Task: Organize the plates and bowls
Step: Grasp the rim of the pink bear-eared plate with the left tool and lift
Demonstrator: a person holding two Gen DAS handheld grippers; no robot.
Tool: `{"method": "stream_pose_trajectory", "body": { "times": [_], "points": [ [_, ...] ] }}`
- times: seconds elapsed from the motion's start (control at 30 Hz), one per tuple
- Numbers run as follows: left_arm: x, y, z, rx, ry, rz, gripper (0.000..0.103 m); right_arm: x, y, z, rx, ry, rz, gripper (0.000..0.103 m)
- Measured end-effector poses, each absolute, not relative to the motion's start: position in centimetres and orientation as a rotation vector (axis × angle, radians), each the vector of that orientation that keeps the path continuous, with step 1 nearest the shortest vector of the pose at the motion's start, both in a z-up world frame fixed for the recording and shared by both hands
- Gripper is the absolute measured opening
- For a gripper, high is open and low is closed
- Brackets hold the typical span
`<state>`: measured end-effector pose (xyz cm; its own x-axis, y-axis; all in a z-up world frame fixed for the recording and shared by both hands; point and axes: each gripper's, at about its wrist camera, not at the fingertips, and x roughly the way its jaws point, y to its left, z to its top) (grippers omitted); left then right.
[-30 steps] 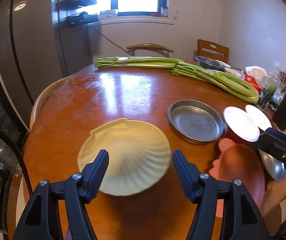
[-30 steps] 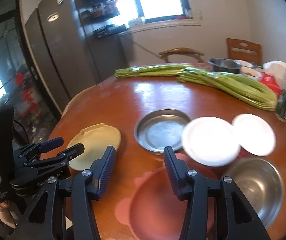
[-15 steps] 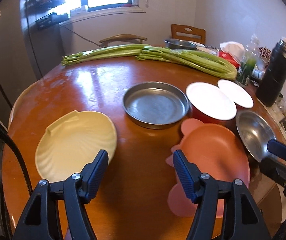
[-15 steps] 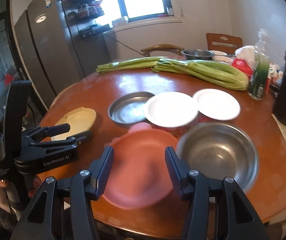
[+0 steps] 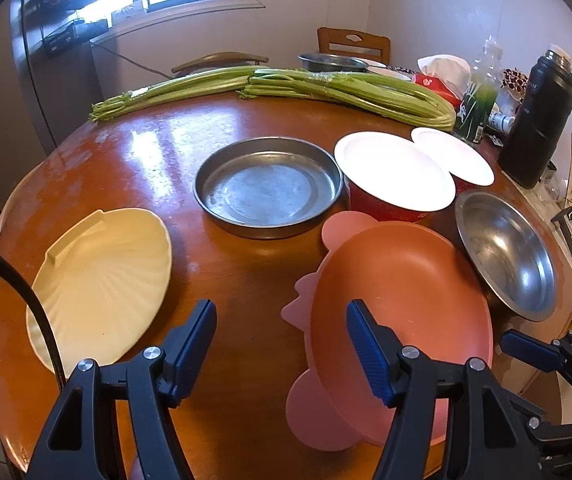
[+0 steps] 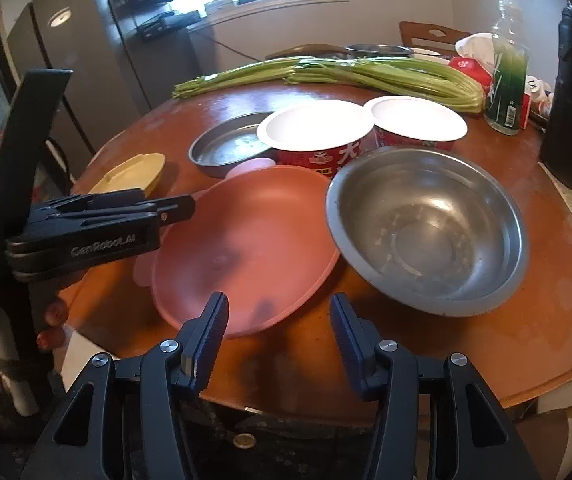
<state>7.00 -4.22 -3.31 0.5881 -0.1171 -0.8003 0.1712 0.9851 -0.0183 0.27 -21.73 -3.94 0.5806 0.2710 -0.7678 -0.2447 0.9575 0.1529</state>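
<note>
Pink plate (image 6: 242, 248) lay at the desk's (image 6: 525, 344) near edge, lower centre of the frame, before both spread, empty tools: left tool (image 5: 282, 344), right tool (image 6: 278, 330). Steel bowl (image 6: 425, 228) sat beside it, right. Best pinch the plate's near rim squarely, lifting level.

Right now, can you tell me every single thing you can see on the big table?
Table: one, brown wood, round.
Shell plate: one, cream, left side.
Pink plate: one, pink with lobes, near edge, middle.
Steel pan: one, grey, flat, centre.
Steel bowl: one, silver, right of pink plate.
Noodle bowls: two, red with white lids, behind pink plate.
Celery: long green bunches, far side.
Flask: one, black, far right.
Bottle: one, clear with green label, far right.
Left hand-held gripper: black and blue, open.
Right hand-held gripper: black and blue, open.
</note>
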Motion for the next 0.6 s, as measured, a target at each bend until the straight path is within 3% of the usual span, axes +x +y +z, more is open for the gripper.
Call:
{"method": "stream_pose_trajectory", "body": {
  "times": [0.6],
  "points": [
    [7.6,-6.4,-5.1,0.097,0.958,-0.263,0.067,2.6,-20.4,-5.4,-0.004,0.893,0.268,0.055]
  ]
}}
